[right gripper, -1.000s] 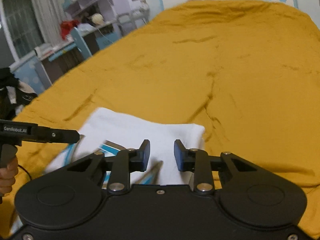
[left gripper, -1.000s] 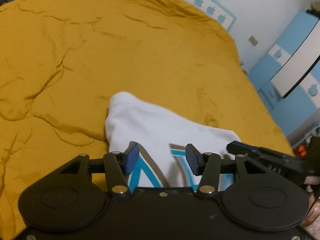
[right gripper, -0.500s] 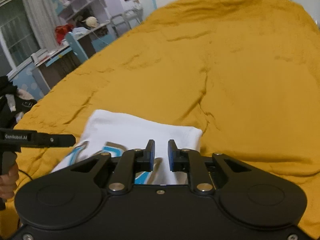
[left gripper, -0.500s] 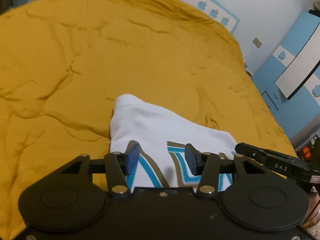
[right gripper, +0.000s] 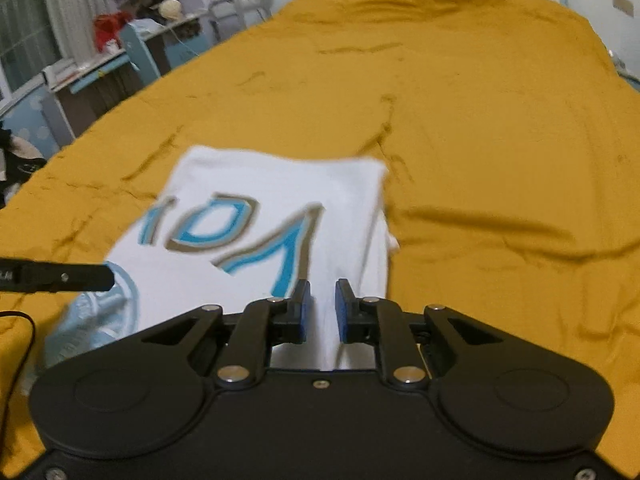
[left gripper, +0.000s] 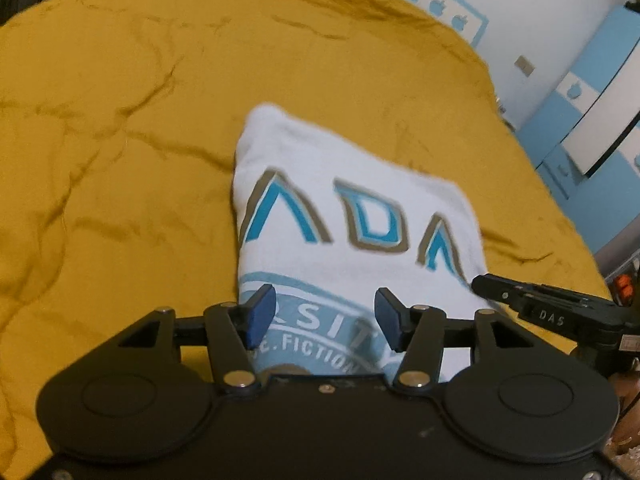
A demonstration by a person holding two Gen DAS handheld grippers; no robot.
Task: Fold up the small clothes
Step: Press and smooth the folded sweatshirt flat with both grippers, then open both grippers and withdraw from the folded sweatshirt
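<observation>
At the near edge of the yellow bed [left gripper: 120,128], the left claw [left gripper: 322,318] is opening over the white shirt [left gripper: 352,208], nothing pinched; the right claw [right gripper: 322,310] is nearly clenched, seemingly nipping the shirt's near hem, likely to draw it over into a fold.

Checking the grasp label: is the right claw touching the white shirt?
Cannot tell. In the right wrist view the right claw sits narrowly parted over the white shirt, but no pad contact shows plainly.
</observation>
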